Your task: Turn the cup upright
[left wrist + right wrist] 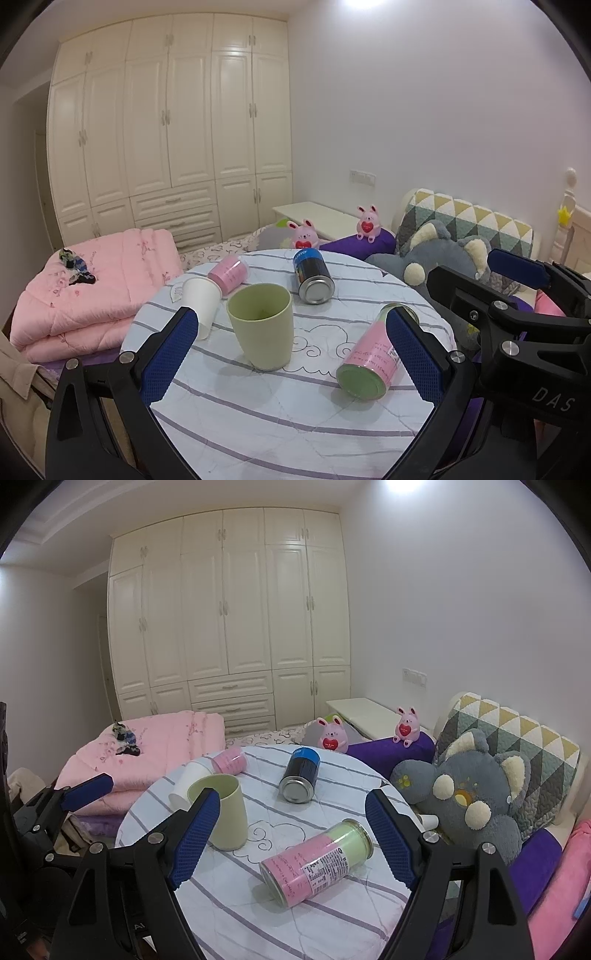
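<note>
both grippers hang wide open with nothing in them. left gripper (291, 354) has the green cup (261, 325) between its blue fingers (171, 354). right gripper (295, 845) is over the pink and green can (316, 862).

green cup stands upright, mouth up, near the middle of the round desk (280, 424). just beside it, toward the left edge, a white paper cup (201, 301) sits mouth up. behind them a pink cup (228, 273) lies on its side at the far edge. a dark can (313, 275) lies on its side near the far edge. pink and green can lies on its side near the right edge.
</note>
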### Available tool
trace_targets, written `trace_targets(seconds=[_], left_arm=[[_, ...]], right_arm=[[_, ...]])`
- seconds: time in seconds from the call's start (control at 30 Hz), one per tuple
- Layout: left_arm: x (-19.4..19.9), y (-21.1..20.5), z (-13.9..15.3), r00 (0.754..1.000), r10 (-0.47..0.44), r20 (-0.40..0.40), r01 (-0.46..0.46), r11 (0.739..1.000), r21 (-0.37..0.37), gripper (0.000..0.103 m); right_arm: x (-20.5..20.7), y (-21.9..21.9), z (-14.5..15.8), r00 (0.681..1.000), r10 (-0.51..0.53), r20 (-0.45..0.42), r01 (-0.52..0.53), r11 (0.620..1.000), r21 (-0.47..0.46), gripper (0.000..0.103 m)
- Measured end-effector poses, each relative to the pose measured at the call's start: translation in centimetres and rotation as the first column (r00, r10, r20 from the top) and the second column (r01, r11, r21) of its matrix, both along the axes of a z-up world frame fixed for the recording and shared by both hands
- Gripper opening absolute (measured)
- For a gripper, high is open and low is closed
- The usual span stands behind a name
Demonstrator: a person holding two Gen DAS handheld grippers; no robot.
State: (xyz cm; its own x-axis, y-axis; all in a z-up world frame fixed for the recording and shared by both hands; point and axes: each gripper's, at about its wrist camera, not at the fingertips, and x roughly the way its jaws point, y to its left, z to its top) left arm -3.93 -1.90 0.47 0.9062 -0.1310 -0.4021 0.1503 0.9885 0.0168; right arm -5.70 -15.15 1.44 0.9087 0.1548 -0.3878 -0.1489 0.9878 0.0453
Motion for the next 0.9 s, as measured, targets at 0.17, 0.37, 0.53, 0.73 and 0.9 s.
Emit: trace_targets(seconds=[0.17,0.37,0.53,0.73,0.9], left_arm=[[0.2,-0.1,0.0,1.000,0.000,-0.007,0.000,1.000,0.000,0.103],[0.6,-0.3,-0.3,1.000,0.004,-0.021,-0.004,1.000,0.003,0.103],[0.8,-0.3,-0.7,0.999,0.008,-0.035,-0.008,1.000,0.009,0.103],[0.8,-0.2,-0.6,0.999,0.024,-0.037,-0.023,1.000,0.017,0.103],[0.9,0.0,-1.0,0.996,0.056,-0.071,-0.053,0.998,0.044,0.103]], right_arm=[[0.2,-0.1,-0.1,1.000,-0.002,-0.006,0.002,1.000,0.003,0.082],[0.4,-0.2,-0.3,1.000,-0.003,-0.017,0.003,1.000,0.003,0.082],[0.6,-0.1,-0.6,1.000,-0.001,-0.026,0.001,1.000,-0.003,0.082],[0.8,-0.1,-0.6,1.000,0.003,-0.027,-0.003,1.000,-0.003,0.082],[1.1,0.3,-0.9,0.999,0.018,-0.041,-0.019,1.000,-0.014,0.082]])
